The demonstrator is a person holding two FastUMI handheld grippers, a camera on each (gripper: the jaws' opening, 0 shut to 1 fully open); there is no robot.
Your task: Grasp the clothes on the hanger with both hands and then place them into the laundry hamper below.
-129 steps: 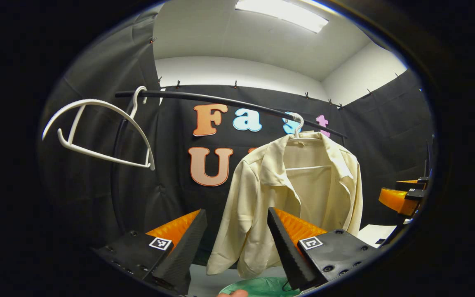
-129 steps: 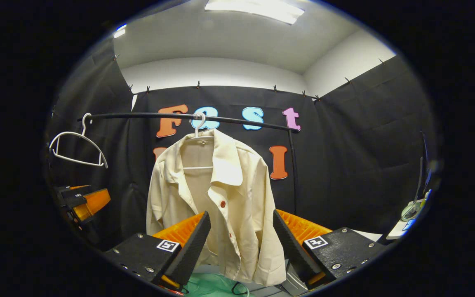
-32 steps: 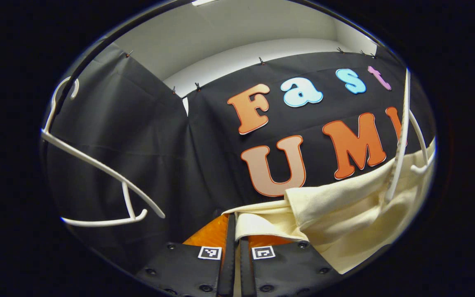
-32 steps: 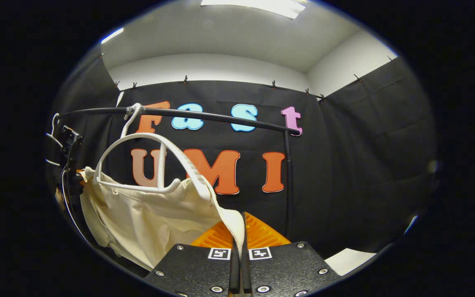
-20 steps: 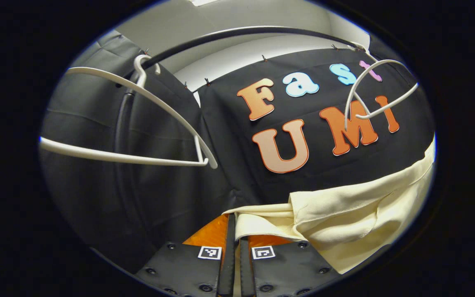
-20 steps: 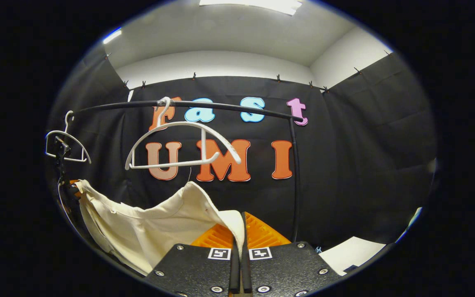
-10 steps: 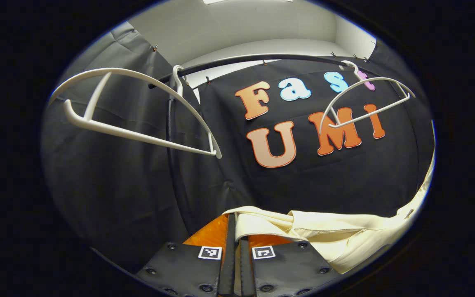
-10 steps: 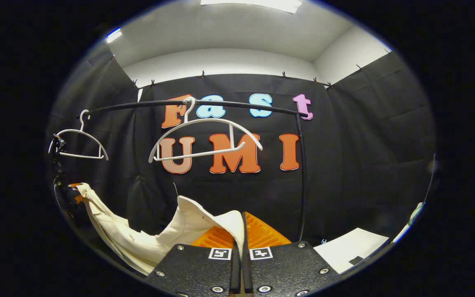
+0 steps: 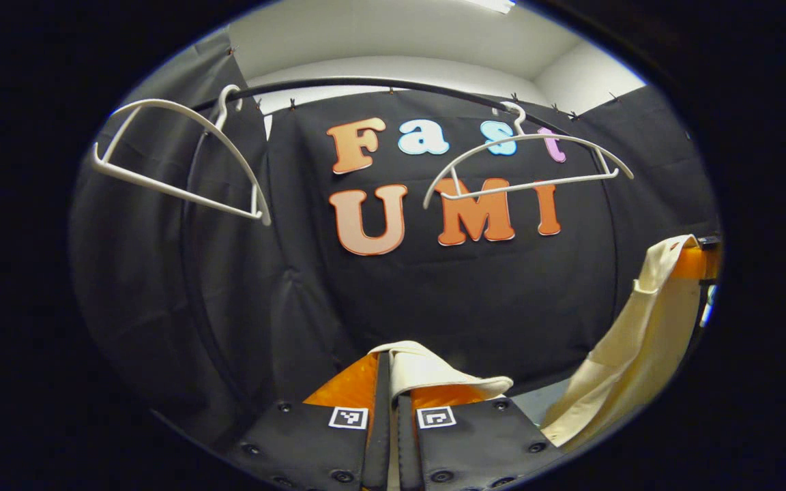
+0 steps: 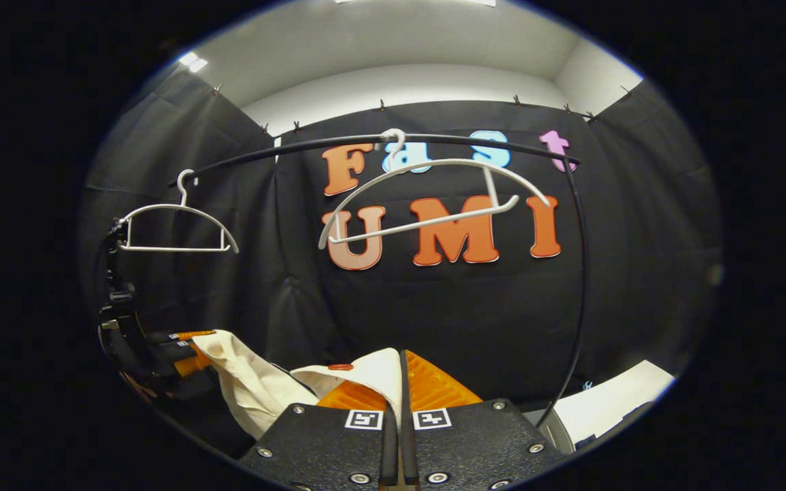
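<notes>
Left hand-held gripper: bottom centre of the left gripper view, fingers pressed together on a fold of the cream shirt.
Right hand-held gripper: bottom centre of the right gripper view, fingers clamped on another edge of the shirt; it also appears at the right edge of the left gripper view, gripping cloth.
Shirt: off the hanger, sagging between the two grippers; it trails to the lower left in the right gripper view and hangs at the lower right in the left gripper view.
Bare hanger: tilted, upper centre, hooked on the black rail.
Second hanger: empty, upper left on the same rail.
White surface: lower right, behind.
</notes>
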